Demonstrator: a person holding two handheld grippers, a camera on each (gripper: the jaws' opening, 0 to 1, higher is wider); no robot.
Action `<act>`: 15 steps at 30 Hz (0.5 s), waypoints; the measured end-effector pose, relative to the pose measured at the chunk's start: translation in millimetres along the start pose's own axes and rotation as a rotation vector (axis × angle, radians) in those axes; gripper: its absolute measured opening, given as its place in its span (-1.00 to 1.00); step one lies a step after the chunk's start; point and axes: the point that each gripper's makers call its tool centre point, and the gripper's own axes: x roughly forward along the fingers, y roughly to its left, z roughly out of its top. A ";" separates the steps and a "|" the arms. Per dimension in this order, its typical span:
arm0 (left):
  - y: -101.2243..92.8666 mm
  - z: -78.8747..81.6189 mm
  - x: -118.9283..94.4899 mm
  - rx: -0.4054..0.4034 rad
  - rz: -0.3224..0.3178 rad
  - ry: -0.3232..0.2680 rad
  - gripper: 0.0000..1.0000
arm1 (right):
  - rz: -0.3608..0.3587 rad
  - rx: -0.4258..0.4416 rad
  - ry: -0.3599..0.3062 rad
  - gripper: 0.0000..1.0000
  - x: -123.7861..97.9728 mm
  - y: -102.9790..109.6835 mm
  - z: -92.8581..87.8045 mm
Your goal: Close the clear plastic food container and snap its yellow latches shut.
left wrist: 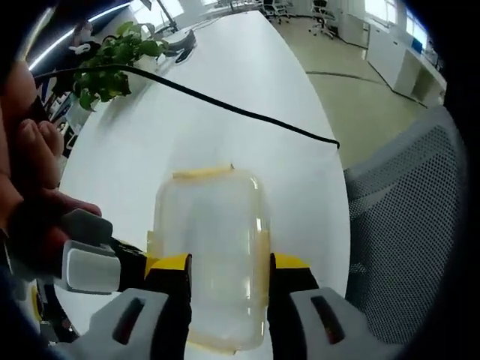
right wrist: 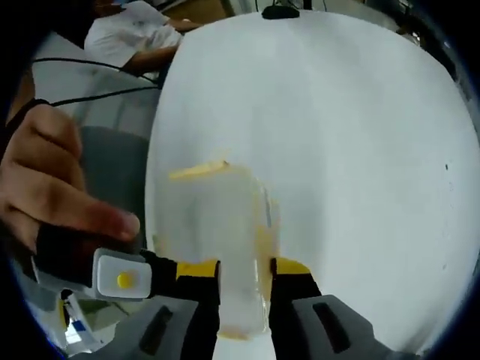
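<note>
A long white worktop [left wrist: 247,82] is stretching away in the left gripper view and is spreading wide in the right gripper view [right wrist: 337,135]. A grey mesh chair [left wrist: 420,225] is standing at its edge, and a black cable [left wrist: 225,105] is trailing across its surface from beside a leafy green plant [left wrist: 112,67]. In the right gripper view a person in a white top [right wrist: 131,37] is sitting at the far edge.

The clear plastic food container [left wrist: 214,262] is lying on the worktop near its edge, lid on top, and yellow latches [left wrist: 201,173] are showing at its far end and along its sides.

The left claw [left wrist: 229,289] is gripping the container across its width, jaws pressing against both long sides. The right claw [right wrist: 244,289] is pinching the container [right wrist: 225,225] at its near end, jaws close together on it. A hand [right wrist: 52,187] is holding each tool.
</note>
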 end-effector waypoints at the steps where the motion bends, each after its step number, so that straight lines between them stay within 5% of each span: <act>1: -0.3 -0.1 0.1 0.001 0.004 -0.002 -0.25 | 0.000 0.002 0.000 -0.54 0.2 -0.2 0.2; 15: -5.4 -2.5 -2.4 0.053 0.004 -0.014 -0.24 | -0.018 0.035 -0.062 -0.50 -3.2 7.3 3.6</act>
